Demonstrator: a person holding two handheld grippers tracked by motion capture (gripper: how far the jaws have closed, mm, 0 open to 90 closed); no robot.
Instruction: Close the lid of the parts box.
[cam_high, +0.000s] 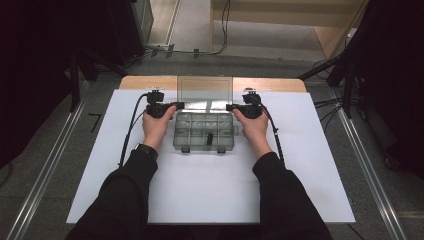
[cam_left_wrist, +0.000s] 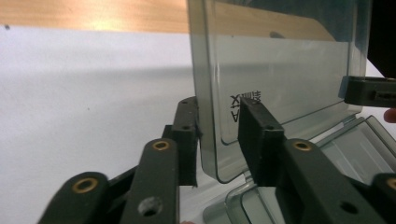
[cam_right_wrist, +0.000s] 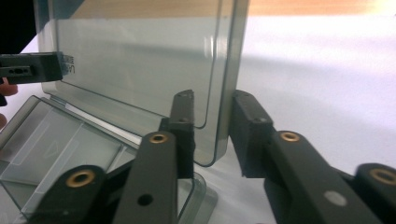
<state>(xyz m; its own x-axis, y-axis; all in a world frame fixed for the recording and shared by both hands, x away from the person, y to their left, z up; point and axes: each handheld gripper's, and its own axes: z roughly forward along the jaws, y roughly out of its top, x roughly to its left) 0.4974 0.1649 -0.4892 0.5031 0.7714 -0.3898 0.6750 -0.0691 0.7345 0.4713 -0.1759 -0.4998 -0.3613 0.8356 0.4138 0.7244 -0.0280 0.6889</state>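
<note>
Lab: black curtains (cam_high: 40, 60), floor rails (cam_high: 45, 170), cables (cam_high: 327, 102).

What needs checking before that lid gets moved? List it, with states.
1. Lid stands open and upright: ok.
2. Left gripper has its jaws either side of one lid edge: ok.
3. Right gripper has its jaws either side of the opposite edge: ok.
4. Both grippers press firmly on the lid: cannot tell.
5. Box sits flat on the table: ok.
6. Black part lies inside a compartment: ok.
</note>
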